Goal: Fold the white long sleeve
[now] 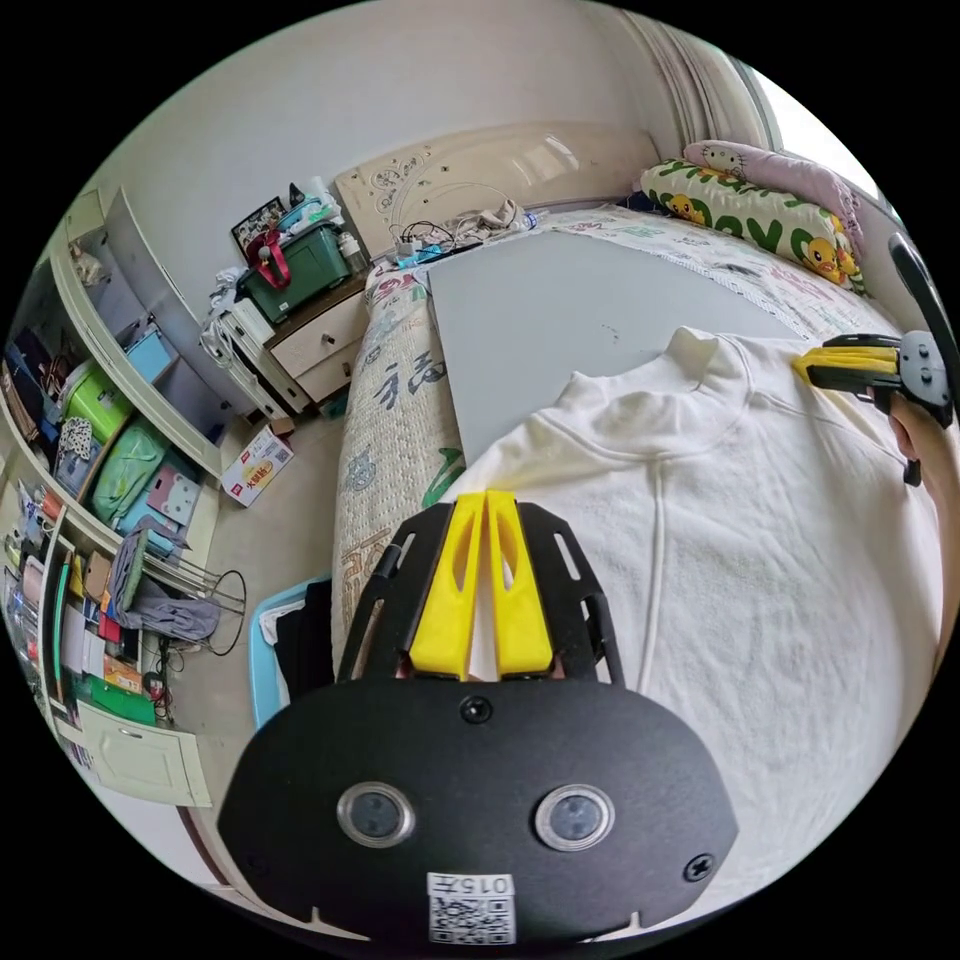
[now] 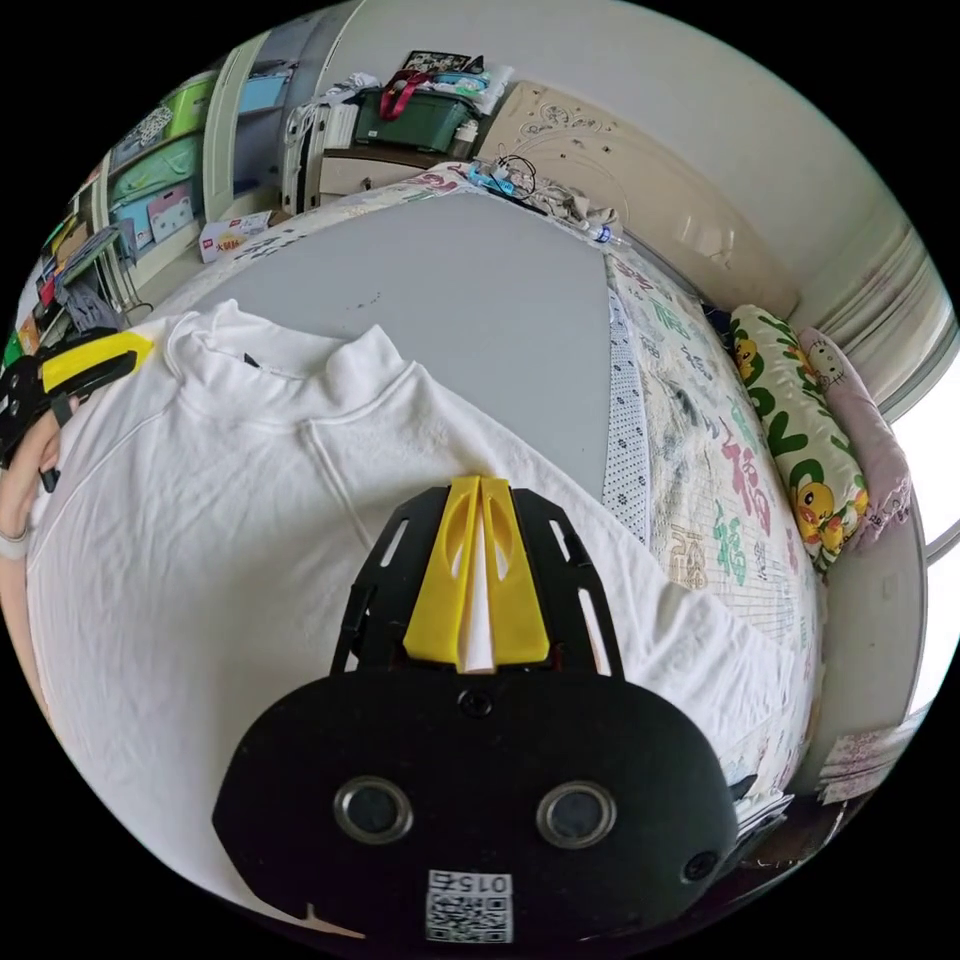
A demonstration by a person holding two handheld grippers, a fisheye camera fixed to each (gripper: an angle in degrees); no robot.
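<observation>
Two grippers hold the white long sleeve [image 1: 760, 560] by its shoulders over a grey board [image 1: 560, 310] that lies on the bed [image 1: 390, 400]. In the left gripper view, the left gripper [image 1: 485, 500] has its yellow jaws brought together on the near shoulder edge of the garment, with white fabric showing in the narrow slit between them. In the same view the right gripper [image 1: 810, 365] sits at the far shoulder, jaws pressed together on the cloth there, with part of a hand [image 1: 925, 450] behind it. In the right gripper view, the right gripper's jaws are likewise closed on the shoulder seam, a strip of white fabric visible between them, and the left gripper shows at the left edge, its yellow tips meeting on the opposite shoulder. The garment faces front-up, its high collar [image 2: 290, 360] toward the headboard [image 1: 480, 170], a centre seam running down the chest. One sleeve [image 2: 690, 640] trails off the board onto the patterned bed cover. The body of the garment spreads toward the cameras; its lower hem cannot be made out. Pillows [image 1: 760, 215] are stacked at the window side of the bed. A nightstand [image 1: 315, 345] carrying a green storage box [image 1: 300, 265] stands beside the headboard, and open shelves [image 1: 100, 420] with bins line the wall.
</observation>
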